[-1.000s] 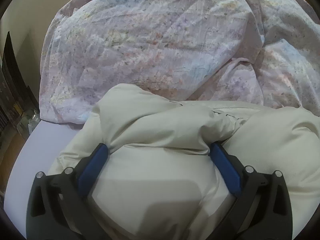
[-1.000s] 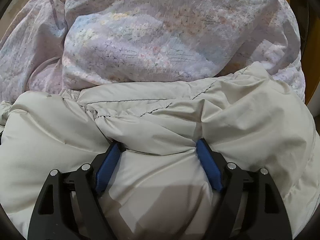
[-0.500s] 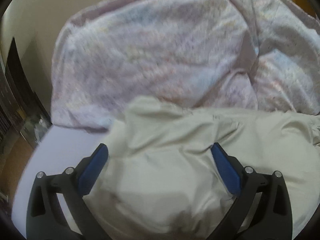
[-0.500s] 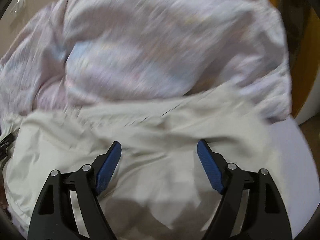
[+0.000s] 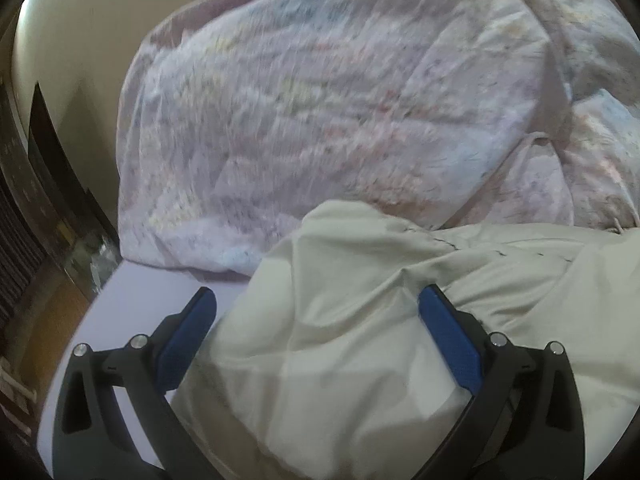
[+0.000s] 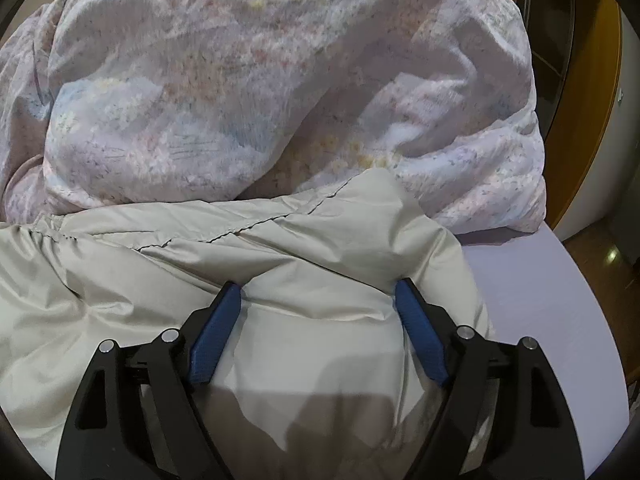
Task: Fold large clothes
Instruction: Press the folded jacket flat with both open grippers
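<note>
Beige jacket (image 5: 360,360) slid right vs 1s ago; I've 2 grippers, left (image 5: 316,312) and right (image 6: 318,304), both wide open, gripping nothing; 1 floral quilt (image 6: 240,100).

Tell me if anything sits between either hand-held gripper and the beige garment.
Nothing visible does. The beige garment already bulges between the open fingers of the left hand-held gripper and the right hand-held gripper. The floral quilt lies beyond it, not in the way.
</note>
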Motion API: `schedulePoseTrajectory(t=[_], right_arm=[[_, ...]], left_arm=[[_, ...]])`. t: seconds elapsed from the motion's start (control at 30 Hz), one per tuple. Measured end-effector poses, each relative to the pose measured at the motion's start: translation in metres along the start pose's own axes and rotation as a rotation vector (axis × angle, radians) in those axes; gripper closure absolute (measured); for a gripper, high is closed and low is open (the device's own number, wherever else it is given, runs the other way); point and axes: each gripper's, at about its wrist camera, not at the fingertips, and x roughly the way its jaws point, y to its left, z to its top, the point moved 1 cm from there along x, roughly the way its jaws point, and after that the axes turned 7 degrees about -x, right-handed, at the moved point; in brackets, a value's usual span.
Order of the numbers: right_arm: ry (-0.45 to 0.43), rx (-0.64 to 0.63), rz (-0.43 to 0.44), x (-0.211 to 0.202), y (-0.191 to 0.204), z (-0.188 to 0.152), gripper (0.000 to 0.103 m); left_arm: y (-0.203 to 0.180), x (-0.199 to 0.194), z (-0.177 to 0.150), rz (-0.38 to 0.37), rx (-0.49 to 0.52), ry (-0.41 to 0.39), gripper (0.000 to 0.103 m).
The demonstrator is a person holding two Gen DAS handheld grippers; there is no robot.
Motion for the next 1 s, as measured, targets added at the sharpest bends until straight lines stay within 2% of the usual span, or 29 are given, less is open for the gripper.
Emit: schedulePoseTrajectory(t=[0.43,1.0], right_arm=[[0.030,0.014,0.011,0.028,-0.017,0.000,0.014],[0.072,0.007,0.016,0.037,-0.011,0.001,0.011]], left_arm=[[0.002,0.024,-0.006,-0.038,-0.044,0.035,0.002],[0.014,0.050,-0.006,-0.090,-0.067,0.110,0.002]])
